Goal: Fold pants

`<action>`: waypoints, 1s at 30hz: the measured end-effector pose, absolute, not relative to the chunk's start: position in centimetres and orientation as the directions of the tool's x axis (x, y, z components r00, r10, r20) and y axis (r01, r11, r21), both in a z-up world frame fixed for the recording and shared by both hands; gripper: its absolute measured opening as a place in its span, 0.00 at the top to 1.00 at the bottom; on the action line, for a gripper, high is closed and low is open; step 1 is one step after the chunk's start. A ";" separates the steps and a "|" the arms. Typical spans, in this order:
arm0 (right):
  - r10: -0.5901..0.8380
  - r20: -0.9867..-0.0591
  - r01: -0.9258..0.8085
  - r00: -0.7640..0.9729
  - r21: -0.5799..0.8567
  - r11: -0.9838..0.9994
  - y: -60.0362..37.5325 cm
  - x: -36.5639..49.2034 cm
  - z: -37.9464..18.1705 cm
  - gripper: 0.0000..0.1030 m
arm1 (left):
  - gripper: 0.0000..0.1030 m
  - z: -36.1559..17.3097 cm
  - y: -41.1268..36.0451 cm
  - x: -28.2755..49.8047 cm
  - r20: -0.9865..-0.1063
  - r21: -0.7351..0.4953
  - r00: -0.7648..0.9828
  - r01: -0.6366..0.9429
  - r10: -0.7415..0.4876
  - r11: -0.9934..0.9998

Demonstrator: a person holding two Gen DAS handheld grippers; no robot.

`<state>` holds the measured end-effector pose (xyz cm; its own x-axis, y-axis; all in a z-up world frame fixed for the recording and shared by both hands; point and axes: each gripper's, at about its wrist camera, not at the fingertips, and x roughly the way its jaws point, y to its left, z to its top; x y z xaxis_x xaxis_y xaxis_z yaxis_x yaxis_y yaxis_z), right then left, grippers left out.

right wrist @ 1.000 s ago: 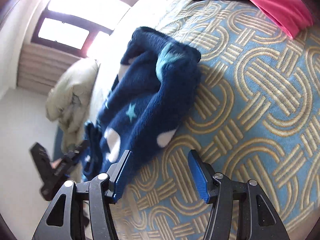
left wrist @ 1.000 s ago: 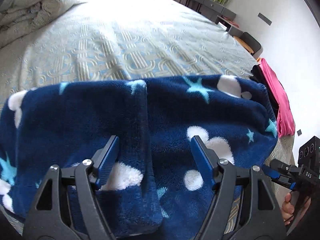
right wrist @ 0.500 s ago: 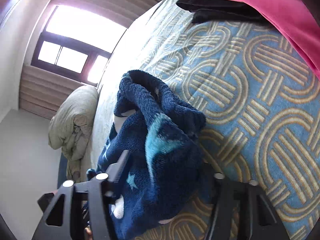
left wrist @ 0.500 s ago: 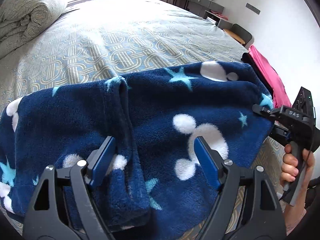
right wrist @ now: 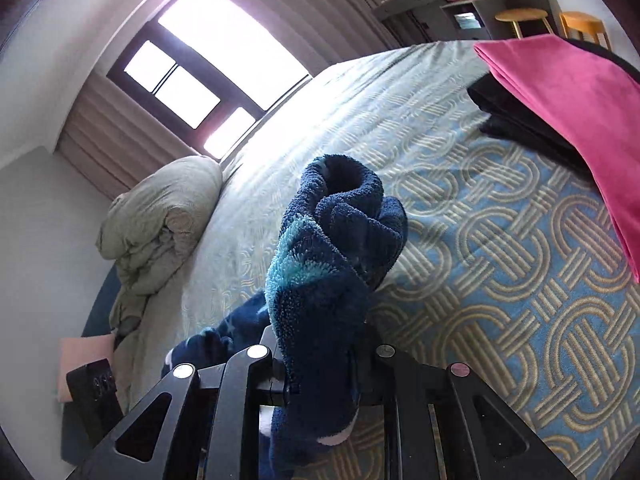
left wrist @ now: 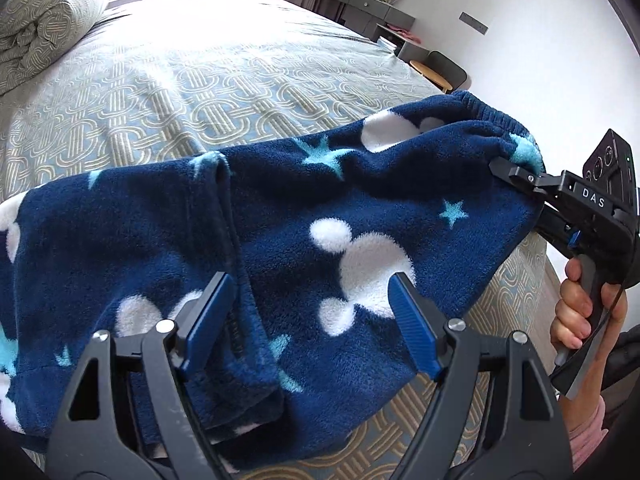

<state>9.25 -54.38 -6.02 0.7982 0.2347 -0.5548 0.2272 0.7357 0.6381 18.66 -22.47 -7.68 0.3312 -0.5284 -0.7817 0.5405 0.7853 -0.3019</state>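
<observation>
Dark blue fleece pants (left wrist: 280,220) with white blobs and light blue stars lie across the near edge of the bed (left wrist: 240,92). My left gripper (left wrist: 308,312) hovers open just above them, its blue pads (left wrist: 412,332) apart and gripping nothing. In the left wrist view, my right gripper (left wrist: 508,170), held by a hand, pinches the pants' right end and lifts it off the bed. In the right wrist view its jaws are closing on a bunched fold of the pants (right wrist: 340,240), and the right gripper (right wrist: 324,372) has its pads buried in the fleece.
A folded pink cloth (right wrist: 568,112) on a black garment (right wrist: 520,120) lies on the bed to the right. A rolled duvet (left wrist: 40,20) sits at the far left by the window. A dresser (left wrist: 368,8) and stool (left wrist: 432,72) stand beyond the bed.
My right gripper went from open beside the pants' end to clamped on it and rose, lifting that end. My left gripper drew up slightly and stayed open.
</observation>
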 end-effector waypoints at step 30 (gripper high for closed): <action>0.627 -0.622 -0.335 0.470 0.532 0.778 -25.1 14.3 -4.1 0.31 | 0.22 -7.0 1.7 17.6 -0.661 -0.558 0.512 0.152 -0.548 0.816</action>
